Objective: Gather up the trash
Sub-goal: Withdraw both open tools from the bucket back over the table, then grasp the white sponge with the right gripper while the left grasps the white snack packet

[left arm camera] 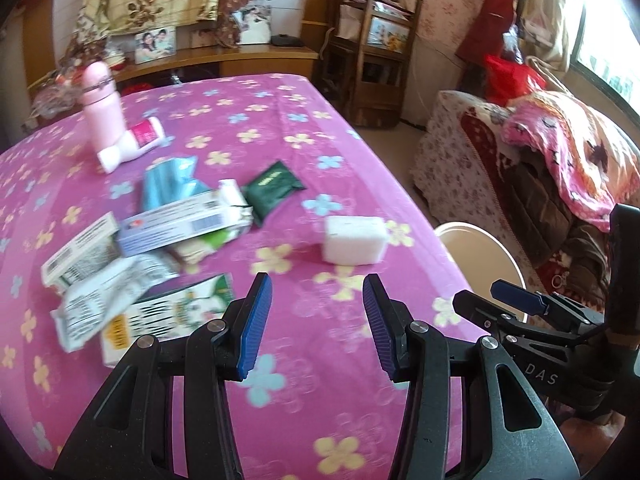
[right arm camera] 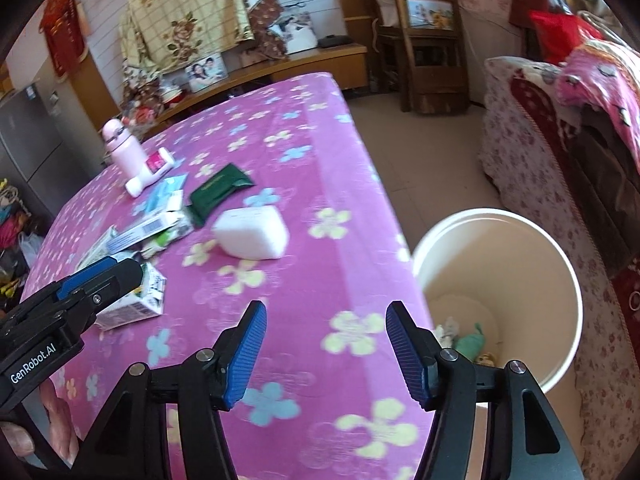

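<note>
Several flattened cartons and wrappers (left arm camera: 132, 256) lie heaped on the pink flowered table (left arm camera: 304, 152), beside a white foam block (left arm camera: 354, 240) and a dark green packet (left arm camera: 274, 190). My left gripper (left arm camera: 318, 322) hovers open and empty over the cloth, in front of the block. My right gripper (right arm camera: 322, 354) hangs open and empty above the table's near right edge; the foam block (right arm camera: 252, 234) and green packet (right arm camera: 218, 194) lie ahead of it. A white bin (right arm camera: 496, 292) stands on the floor right of the table, with some scraps (right arm camera: 468, 340) at its bottom.
A pink bottle (left arm camera: 100, 112) stands at the far left of the table, with a white tube (left arm camera: 134, 144) lying against it. A sofa under blankets (left arm camera: 560, 168) is to the right, wooden chairs (left arm camera: 372, 52) behind. A hand (right arm camera: 44, 432) holds the left gripper's body.
</note>
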